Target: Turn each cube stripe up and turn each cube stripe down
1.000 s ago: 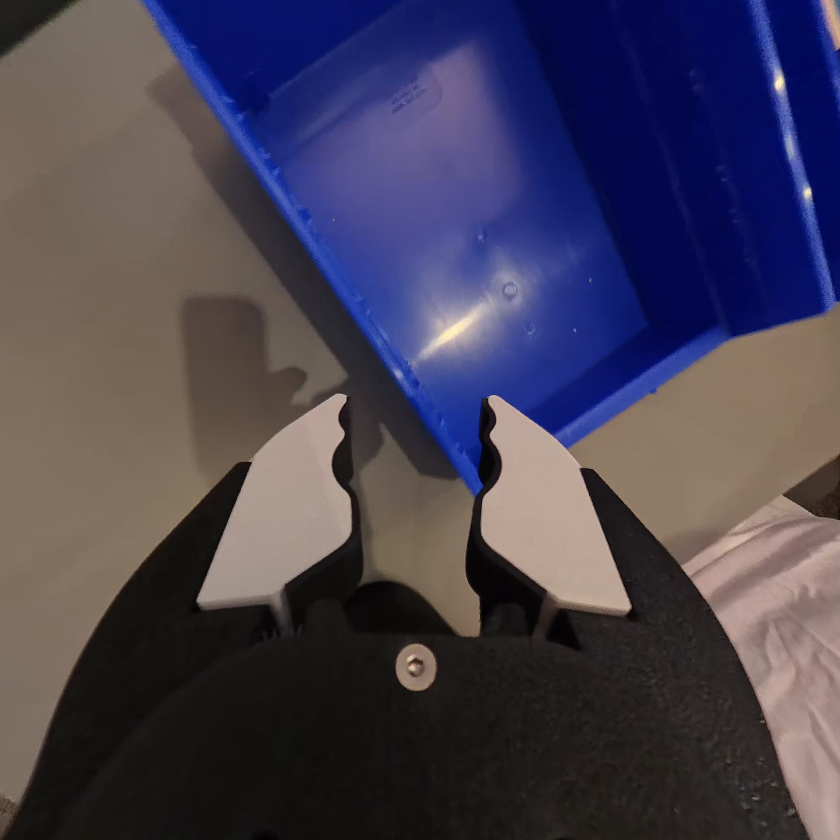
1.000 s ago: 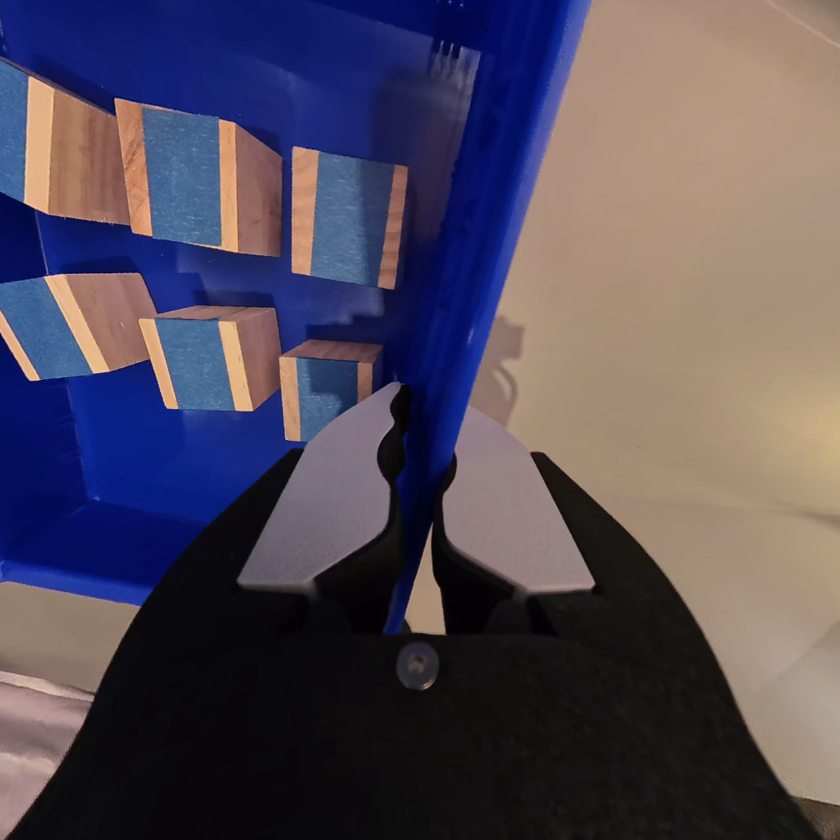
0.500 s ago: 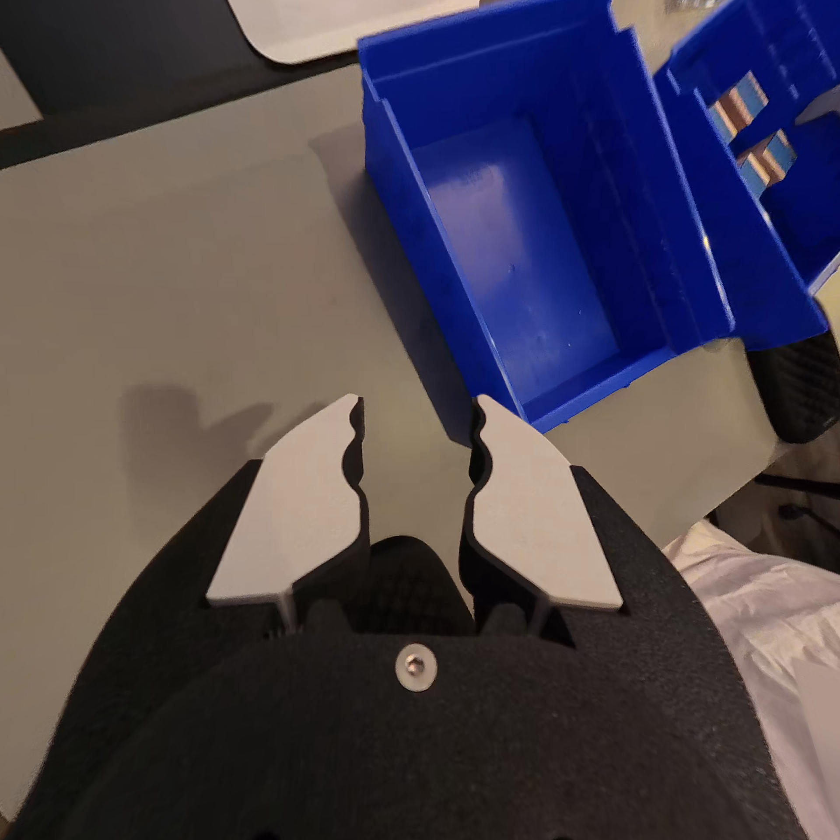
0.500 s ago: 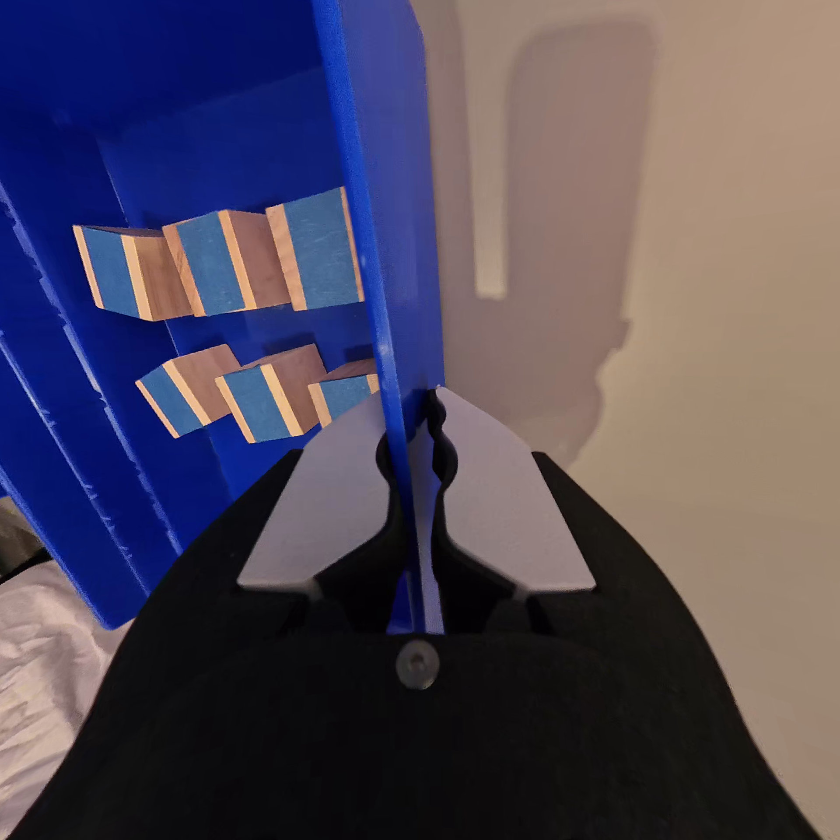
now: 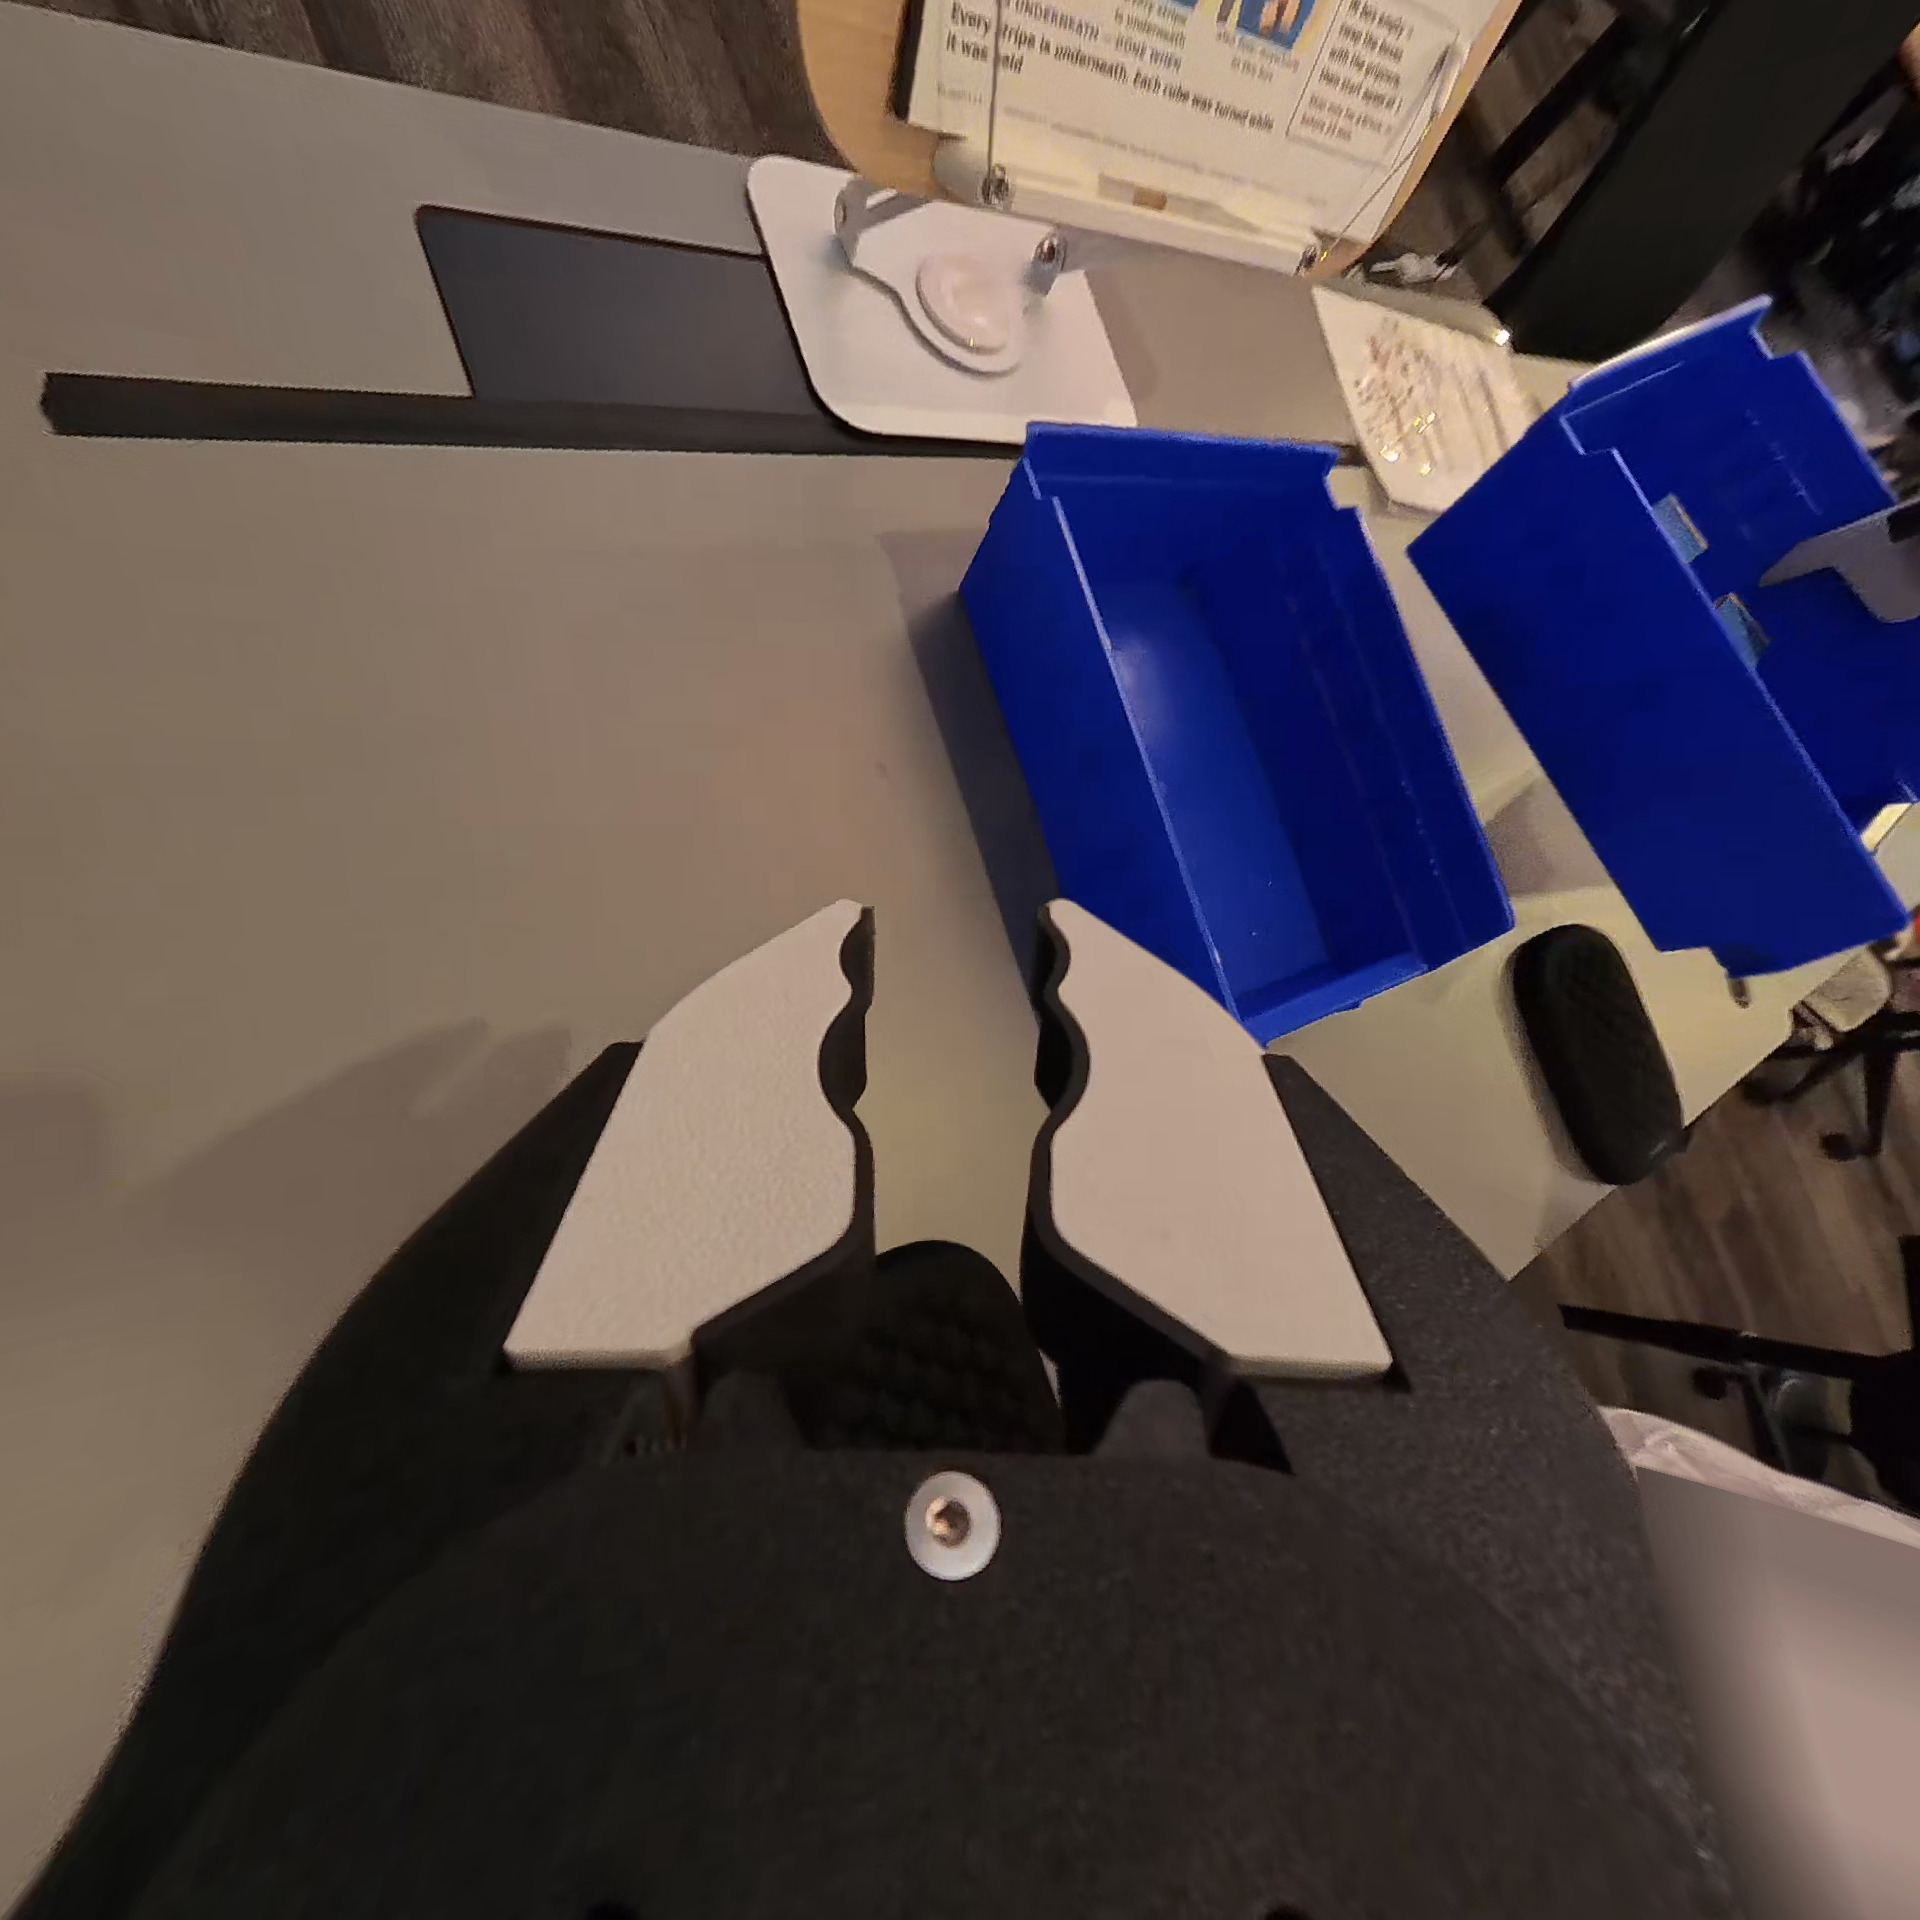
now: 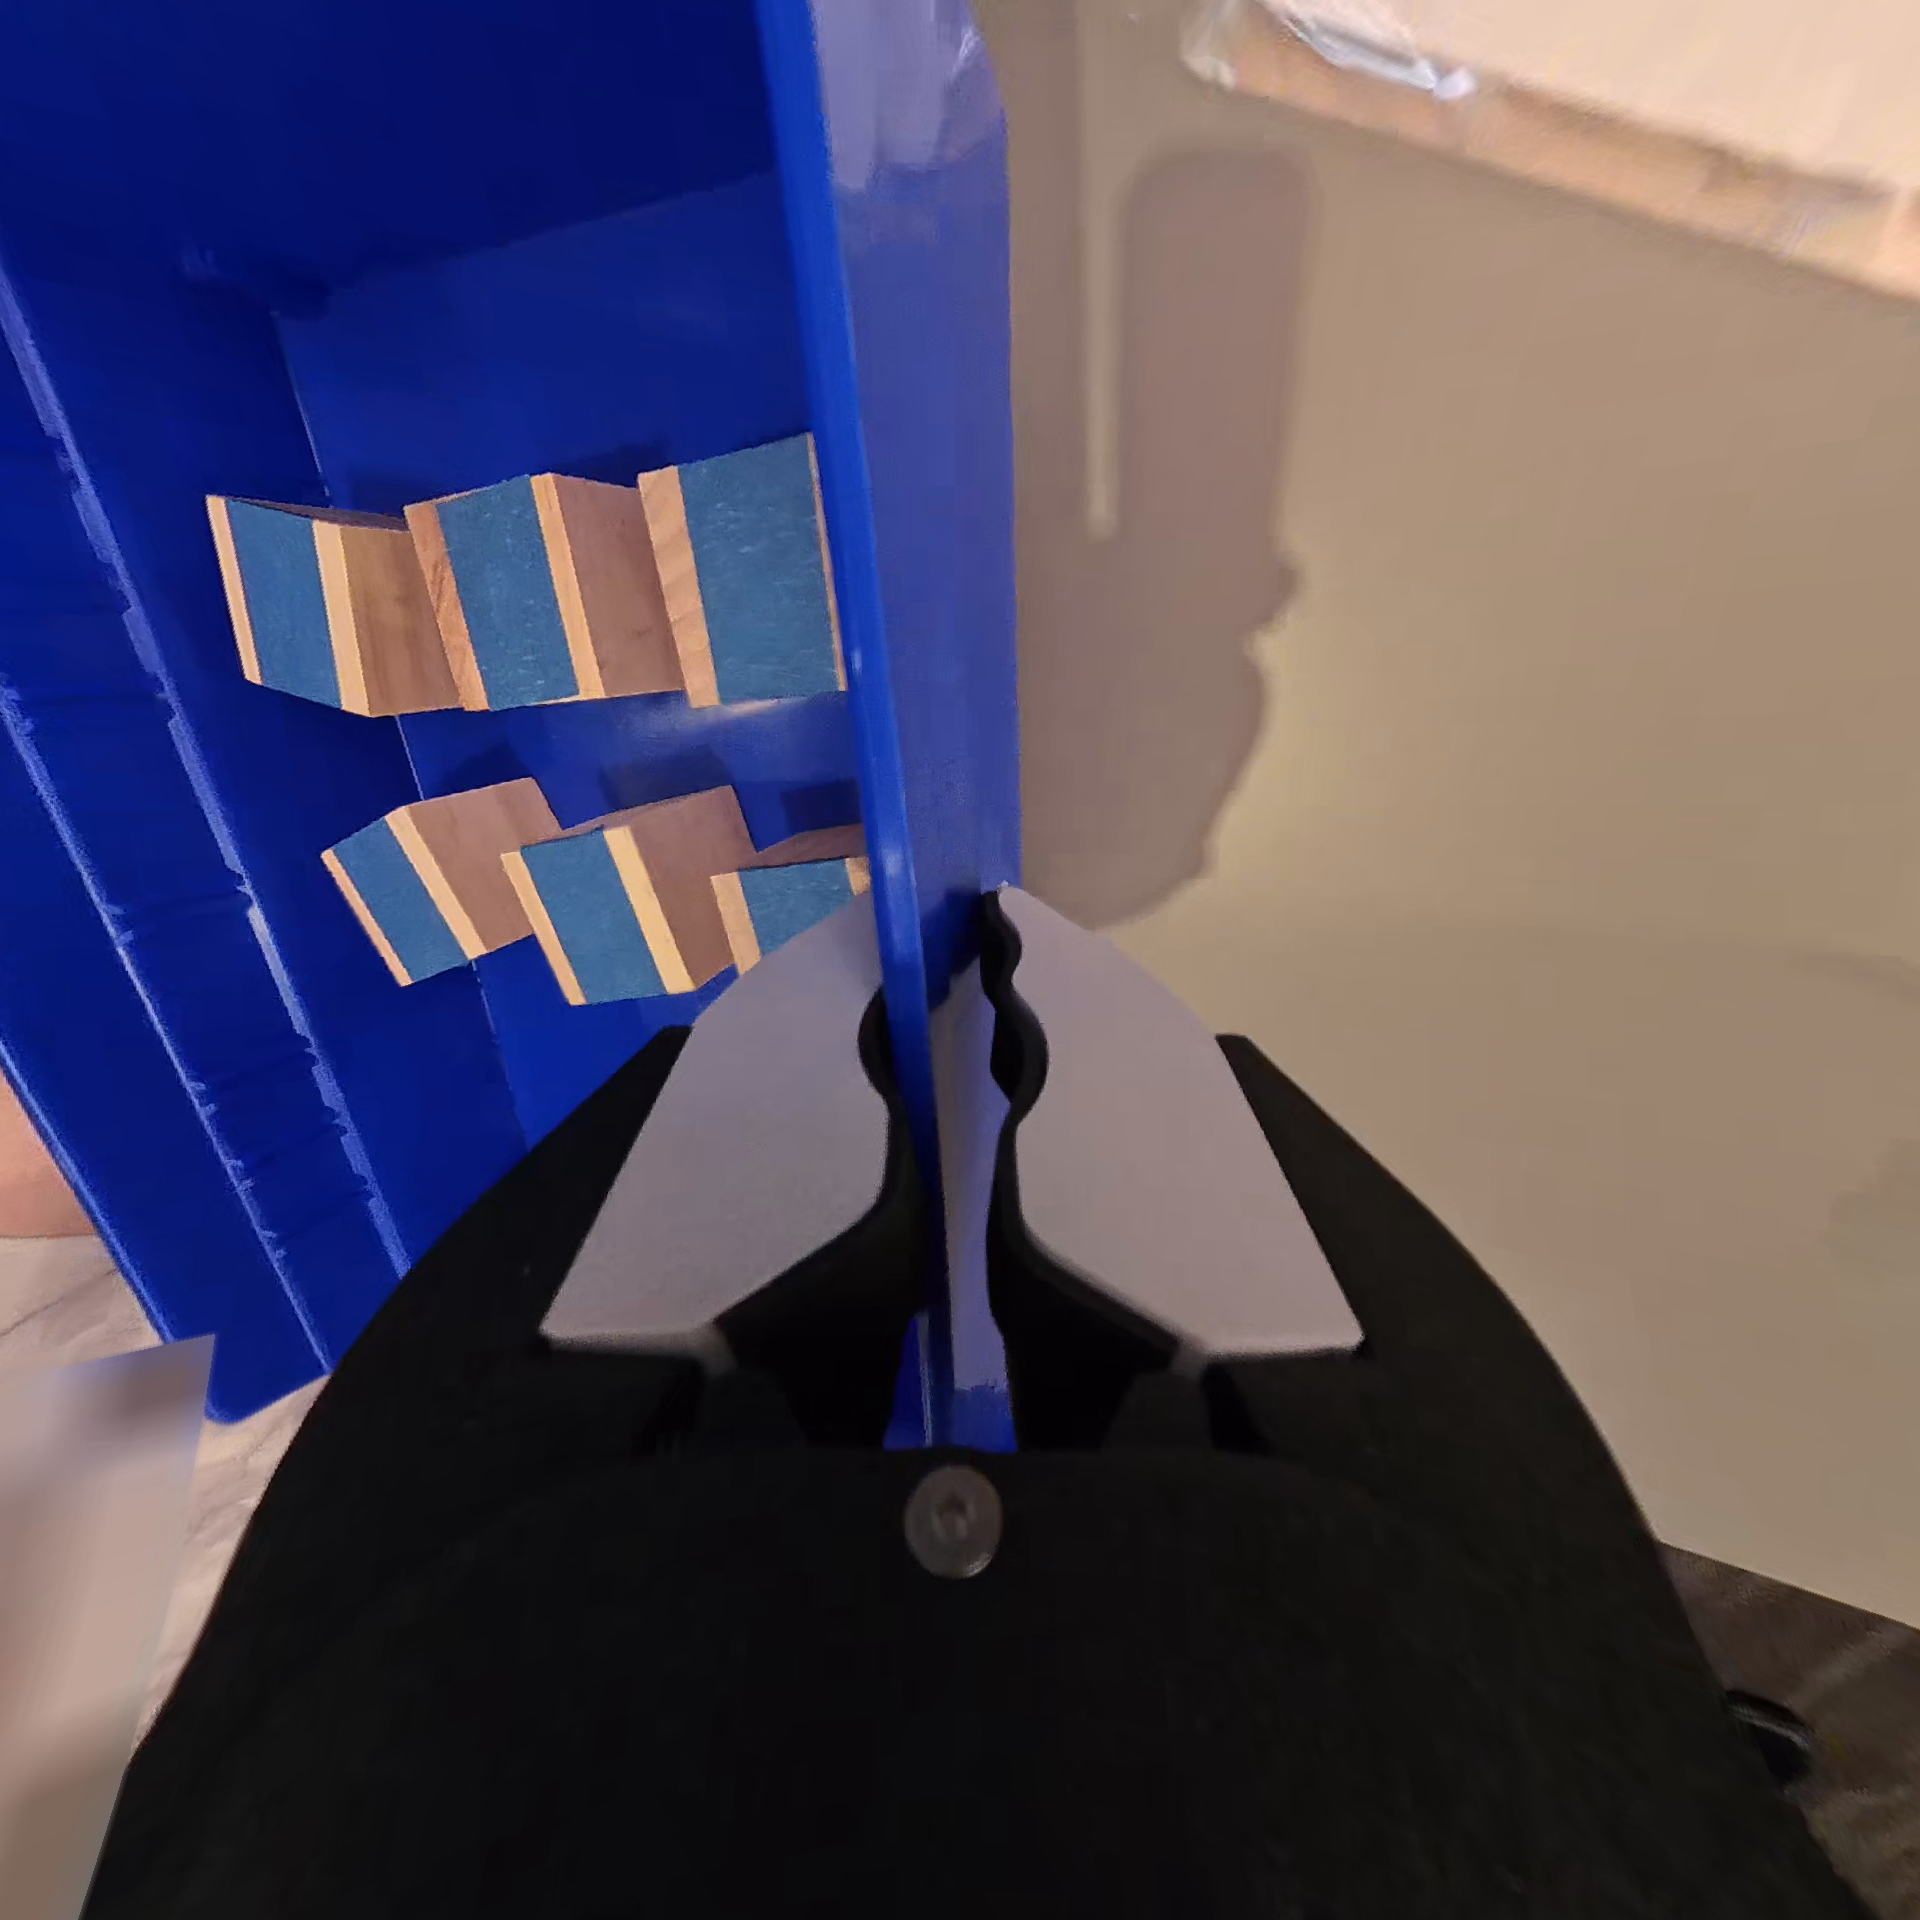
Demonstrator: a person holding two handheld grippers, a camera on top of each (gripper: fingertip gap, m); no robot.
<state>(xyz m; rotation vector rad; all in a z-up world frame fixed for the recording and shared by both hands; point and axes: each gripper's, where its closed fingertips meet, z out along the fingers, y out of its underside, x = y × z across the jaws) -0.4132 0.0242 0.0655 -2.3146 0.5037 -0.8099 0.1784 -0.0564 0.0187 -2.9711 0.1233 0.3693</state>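
Observation:
My right gripper [image 6: 940, 935] is shut on the side wall [image 6: 831, 416] of a blue bin and holds the bin lifted and tilted. Inside lie several wooden cubes [image 6: 530, 603] in two rows, each with a blue stripe facing up. In the left wrist view this held bin [image 5: 1662, 727] shows at the right, off the table, with the right gripper's fingers [image 5: 1849, 566] inside it. A second blue bin [image 5: 1226, 727] stands empty on the grey table. My left gripper [image 5: 951, 935] is open and empty, above the table, left of the empty bin.
A white stand base [image 5: 935, 322] with a printed sheet [image 5: 1143, 62] above it stands at the table's far edge, next to a dark panel [image 5: 603, 312]. A black chair armrest [image 5: 1595, 1049] sits past the table's near right edge. White cloth [image 6: 62, 1299] lies below the held bin.
My left gripper has pulled back and up from the empty bin, still open. My right gripper, still shut on the bin wall, has lifted and tilted the cube bin; the cubes slid slightly.

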